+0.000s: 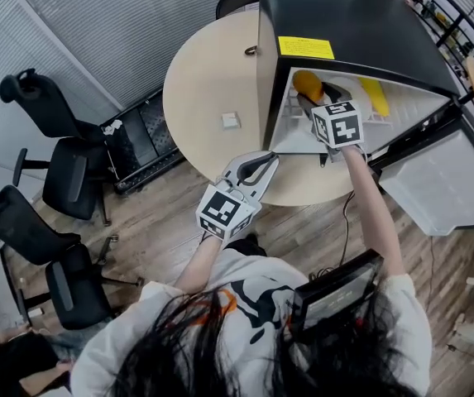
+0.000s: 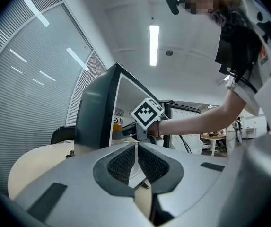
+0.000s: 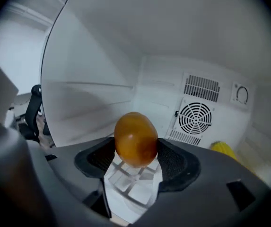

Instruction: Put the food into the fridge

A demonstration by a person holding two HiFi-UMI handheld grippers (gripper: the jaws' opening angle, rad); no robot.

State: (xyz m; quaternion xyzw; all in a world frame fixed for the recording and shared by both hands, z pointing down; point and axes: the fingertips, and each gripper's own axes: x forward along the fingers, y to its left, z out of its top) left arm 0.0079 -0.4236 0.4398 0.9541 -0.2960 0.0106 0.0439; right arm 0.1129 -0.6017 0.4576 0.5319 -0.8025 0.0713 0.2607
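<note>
A small black fridge (image 1: 344, 23) stands open on a round table (image 1: 212, 81). My right gripper (image 1: 319, 102) reaches into it, shut on an orange oval fruit (image 1: 307, 83). In the right gripper view the fruit (image 3: 135, 137) sits between the dark pads (image 3: 173, 161) of the right gripper (image 3: 136, 151), above a white grid shelf (image 3: 130, 186). A yellow food item (image 3: 225, 150) lies further right inside, also visible in the head view as a yellow food item (image 1: 375, 95). My left gripper (image 1: 261, 165) hovers over the table's near edge, shut and empty; its left gripper view shows the left gripper (image 2: 136, 150) with jaws together.
The fridge door (image 1: 443, 180) hangs open to the right. A fan vent (image 3: 195, 118) marks the fridge's back wall. A small white object (image 1: 231, 121) and a small dark one (image 1: 251, 50) lie on the table. Black office chairs (image 1: 63, 172) stand at the left.
</note>
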